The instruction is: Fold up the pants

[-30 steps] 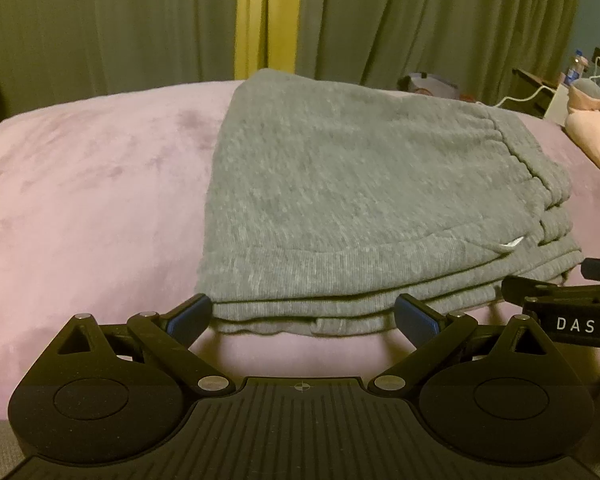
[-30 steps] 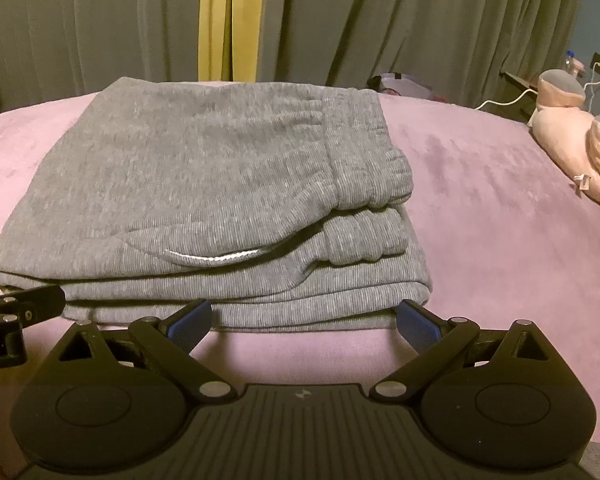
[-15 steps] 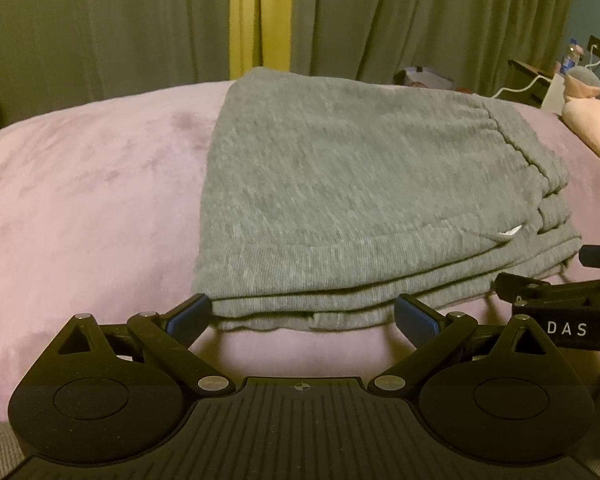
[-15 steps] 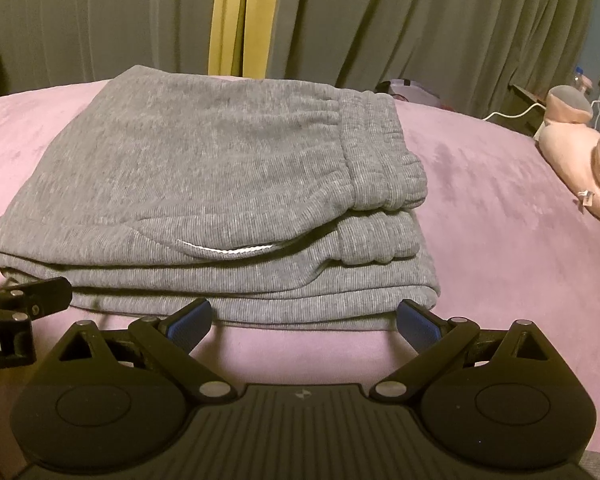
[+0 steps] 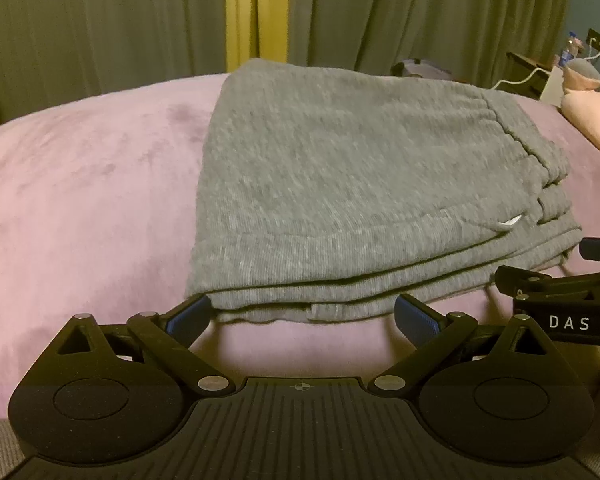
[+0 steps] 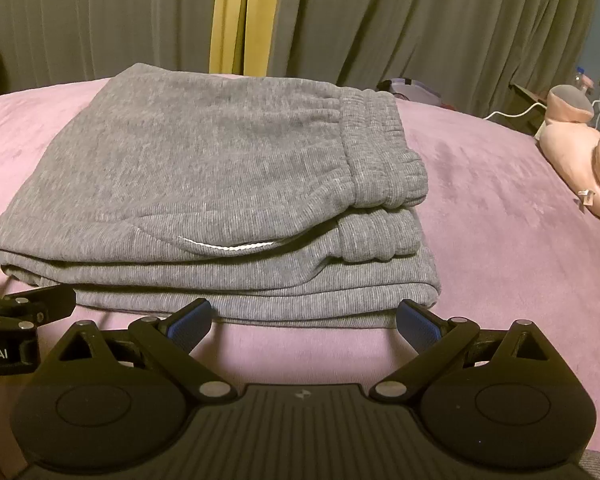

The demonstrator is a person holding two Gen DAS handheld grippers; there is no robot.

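The grey sweatpants (image 5: 360, 184) lie folded in a stacked rectangle on the pink bed cover (image 5: 80, 200); they also show in the right wrist view (image 6: 204, 184), waistband on the right. My left gripper (image 5: 302, 316) is open and empty, its fingertips at the near edge of the stack's left part. My right gripper (image 6: 304, 320) is open and empty at the near edge of the stack's right part. Each gripper shows at the edge of the other's view: the right gripper (image 5: 556, 292), the left gripper (image 6: 24, 312).
Olive curtains with a yellow strip (image 6: 232, 20) hang behind the bed. A pink plush toy (image 6: 580, 160) lies at the right on the bed cover (image 6: 500, 220). A nightstand with cables and a bottle (image 5: 540, 72) stands at the far right.
Both grippers have shifted slightly relative to the pants; the stack sits a little farther off and more centred. Both stay open and hold nothing.
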